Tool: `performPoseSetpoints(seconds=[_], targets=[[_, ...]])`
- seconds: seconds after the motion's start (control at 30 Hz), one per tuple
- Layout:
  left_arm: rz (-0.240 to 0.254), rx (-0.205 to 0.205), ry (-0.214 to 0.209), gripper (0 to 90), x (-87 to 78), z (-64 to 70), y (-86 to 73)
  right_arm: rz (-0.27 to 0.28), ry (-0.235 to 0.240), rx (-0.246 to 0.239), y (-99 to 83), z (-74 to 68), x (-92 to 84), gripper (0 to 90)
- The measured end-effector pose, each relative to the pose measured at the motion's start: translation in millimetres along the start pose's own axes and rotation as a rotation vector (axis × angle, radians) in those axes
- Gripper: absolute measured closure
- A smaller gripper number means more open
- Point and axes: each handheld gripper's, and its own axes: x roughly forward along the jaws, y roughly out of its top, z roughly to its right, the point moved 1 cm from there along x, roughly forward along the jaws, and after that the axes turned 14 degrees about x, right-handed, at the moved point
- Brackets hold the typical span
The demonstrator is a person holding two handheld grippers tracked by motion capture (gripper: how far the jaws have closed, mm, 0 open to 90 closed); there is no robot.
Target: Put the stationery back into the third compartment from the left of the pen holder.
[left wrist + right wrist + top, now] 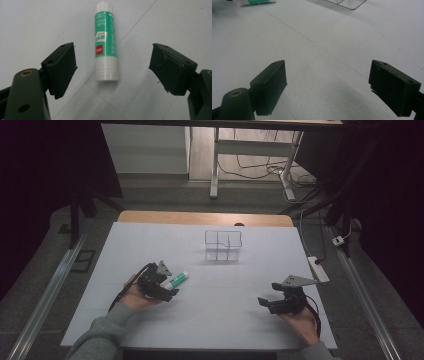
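Left gripper (112, 67) jaws spread, straddling the white-and-green plastic glue stick (105, 42) (untouched, lying flat on the white table (225, 290)). Right gripper (328, 87) jaws spread, empty.

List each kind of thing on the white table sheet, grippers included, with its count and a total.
Glue stick: 1
Clear divided organiser: 1
Hand-held grippers: 2, the left gripper and the right gripper, both with jaws apart and nothing gripped
Total: 4
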Motion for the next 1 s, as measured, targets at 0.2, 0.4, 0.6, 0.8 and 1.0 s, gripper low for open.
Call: performPoseSetpoints(seconds=[0.2, 0.4, 0.6, 0.8, 1.0], targets=[[-0.048, 0.005, -0.011, 24.3, 8.0, -2.8, 2.5, -0.010, -0.011, -0.002, -0.3, 0.3, 1.0, 14.2], [-0.067, 0.006, -0.043, 31.0, 13.4, -8.2, 3.7, -0.015, -0.016, 0.000, -0.4, 0.3, 0.9, 14.2], [-0.098, -0.003, -0.071, 37.3, 18.3, -12.6, 2.1, -0.019, -0.018, 0.000, -0.5, 0.2, 1.2, 14.3], [-0.126, -0.003, -0.082, 45.2, 21.8, -14.7, -1.2, -0.011, -0.008, -0.003, -0.4, 0.2, 1.0, 14.2], [-0.127, 0.000, -0.128, 60.8, 21.6, -14.6, -1.6, -0.016, -0.014, -0.005, -0.4, 0.1, 1.0, 14.2]])
